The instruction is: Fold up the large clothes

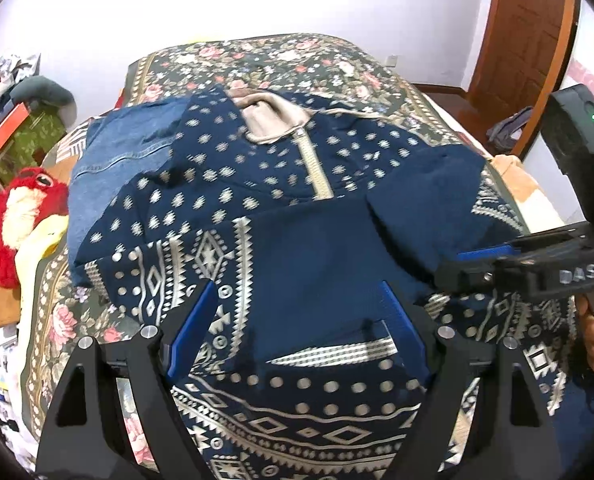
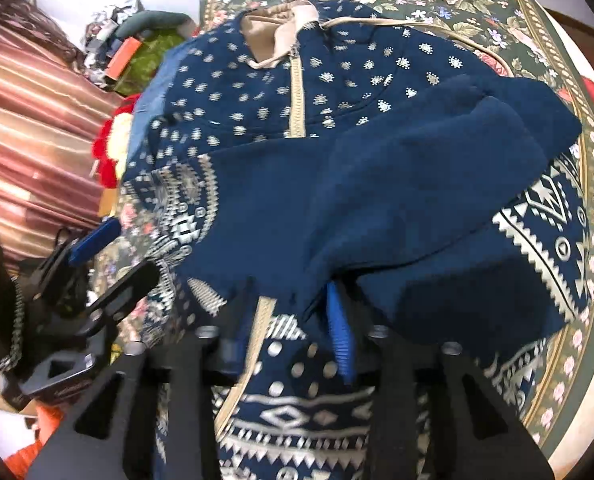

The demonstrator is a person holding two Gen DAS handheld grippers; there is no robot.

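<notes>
Two grippers angled down over patterned navy jacket (image 1: 257,184), left gripper (image 1: 297,312) spread wide, right gripper (image 2: 293,332) part-open

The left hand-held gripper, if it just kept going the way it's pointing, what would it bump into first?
Most likely the folded-over plain navy part of the patterned sweater, lying on the floral bedspread. The left hand-held gripper points down at it with open jaws; how far off the cloth lies is unclear.
</notes>
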